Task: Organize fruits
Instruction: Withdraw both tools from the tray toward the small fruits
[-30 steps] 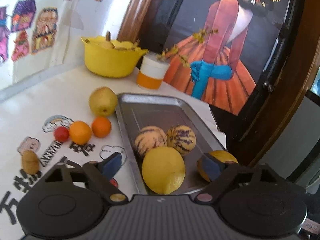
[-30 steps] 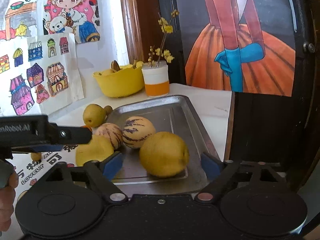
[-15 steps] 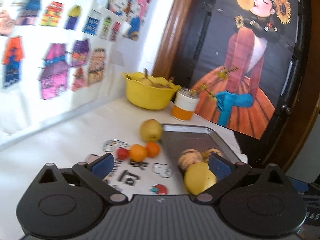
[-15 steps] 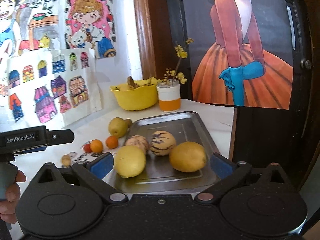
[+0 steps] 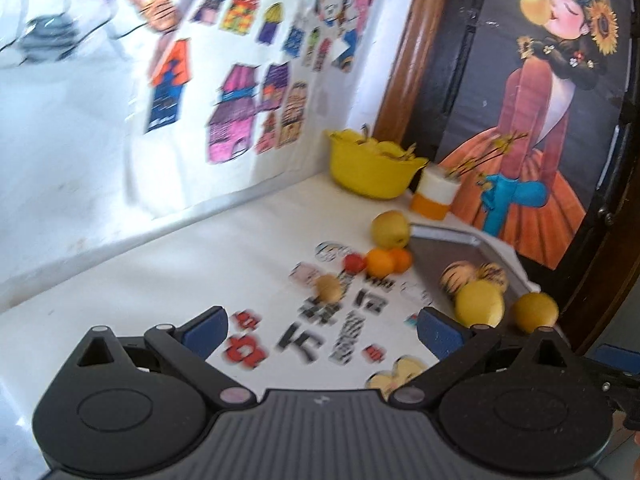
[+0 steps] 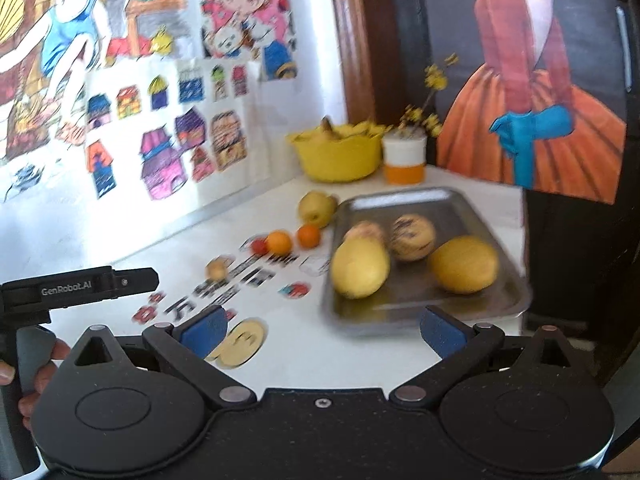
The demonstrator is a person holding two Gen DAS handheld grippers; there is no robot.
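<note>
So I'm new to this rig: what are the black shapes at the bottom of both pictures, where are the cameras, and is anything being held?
There is no robot. A person holds a two-finger tool in each hand, and a camera on each looks forward along its blue pads. The left view shows the left tool, the right view the right tool. Both have just been opening and hold nothing. On the white table a metal tray holds two yellow fruits and two striped ones. A pear, two oranges, a small red fruit and a brown one lie beside it.
</note>
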